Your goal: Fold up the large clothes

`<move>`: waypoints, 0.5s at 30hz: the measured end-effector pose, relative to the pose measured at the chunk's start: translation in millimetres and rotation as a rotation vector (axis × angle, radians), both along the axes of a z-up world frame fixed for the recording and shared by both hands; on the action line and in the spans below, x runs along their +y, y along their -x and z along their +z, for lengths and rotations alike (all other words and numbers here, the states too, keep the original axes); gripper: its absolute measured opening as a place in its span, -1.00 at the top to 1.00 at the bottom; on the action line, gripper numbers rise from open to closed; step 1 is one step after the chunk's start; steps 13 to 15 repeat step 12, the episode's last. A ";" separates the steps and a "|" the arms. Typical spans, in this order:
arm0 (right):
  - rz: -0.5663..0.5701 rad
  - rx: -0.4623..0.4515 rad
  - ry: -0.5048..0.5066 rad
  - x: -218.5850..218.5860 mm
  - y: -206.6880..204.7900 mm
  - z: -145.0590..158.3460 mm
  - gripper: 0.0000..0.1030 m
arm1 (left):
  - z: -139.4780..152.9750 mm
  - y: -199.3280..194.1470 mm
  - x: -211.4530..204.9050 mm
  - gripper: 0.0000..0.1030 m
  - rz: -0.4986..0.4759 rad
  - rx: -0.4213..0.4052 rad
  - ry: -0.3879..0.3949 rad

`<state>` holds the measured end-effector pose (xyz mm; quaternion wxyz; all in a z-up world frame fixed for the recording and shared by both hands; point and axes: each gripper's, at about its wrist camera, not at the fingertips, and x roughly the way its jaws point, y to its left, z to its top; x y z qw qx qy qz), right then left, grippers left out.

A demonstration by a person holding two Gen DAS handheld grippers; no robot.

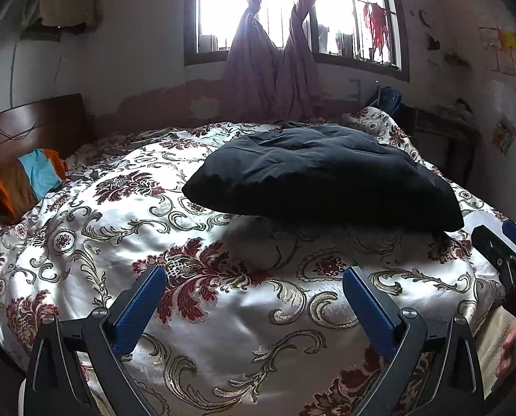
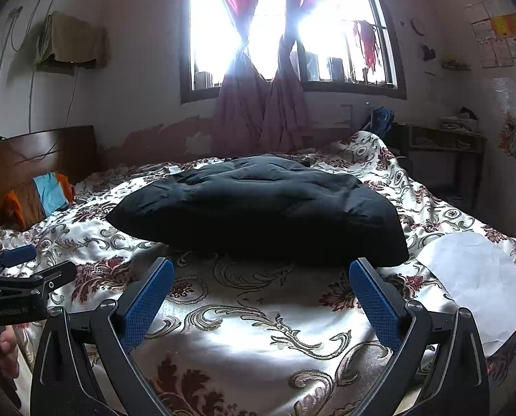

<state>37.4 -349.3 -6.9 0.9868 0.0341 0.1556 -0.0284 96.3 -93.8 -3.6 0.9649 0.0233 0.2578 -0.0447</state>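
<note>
Both tongs, left (image 1: pixel 254 277) and right (image 2: pixel 261 270), spread, empty; black garment (image 2: pixel 258 215) ahead on bedspread (image 2: pixel 244 339), white sheet (image 2: pixel 479 277) beside.

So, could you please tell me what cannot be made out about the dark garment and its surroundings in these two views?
- Dark garment: both views show a dark, shadowed mound; garment type, sleeves and folds unreadable.
- Its far side: hidden by its own bulk, both views.
- White sheet: mostly hidden behind the right hand-held gripper in the left view.
- Window: glare washes out the outside.
- Wall papers: too small to read.
</note>
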 end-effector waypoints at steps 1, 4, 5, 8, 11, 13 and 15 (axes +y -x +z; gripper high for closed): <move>-0.001 -0.001 0.000 0.0 -0.6 0.1 -0.94 | -0.2 -0.2 -0.3 -0.99 -0.002 0.002 0.000; 0.000 -0.001 -0.002 1.1 -0.6 -0.8 -0.94 | -1.1 -0.2 -0.4 -0.99 -0.006 0.005 0.005; 0.001 0.001 -0.001 1.5 -0.6 -1.3 -0.94 | -1.9 -0.6 -0.5 -0.99 -0.007 0.008 0.006; 0.006 0.004 0.002 2.8 0.2 -1.9 -0.94 | -4.2 -1.6 0.0 -0.99 -0.012 0.020 0.010; 0.011 0.004 0.005 2.4 -0.4 -1.7 -0.94 | -5.2 -0.8 0.8 -0.99 -0.007 0.017 0.010; 0.011 0.004 0.004 2.4 -0.7 -1.7 -0.94 | -5.2 -0.5 0.9 -0.99 -0.007 0.014 0.009; 0.011 0.004 0.004 2.4 -0.7 -1.7 -0.94 | -5.2 -0.5 0.9 -0.99 -0.007 0.014 0.009</move>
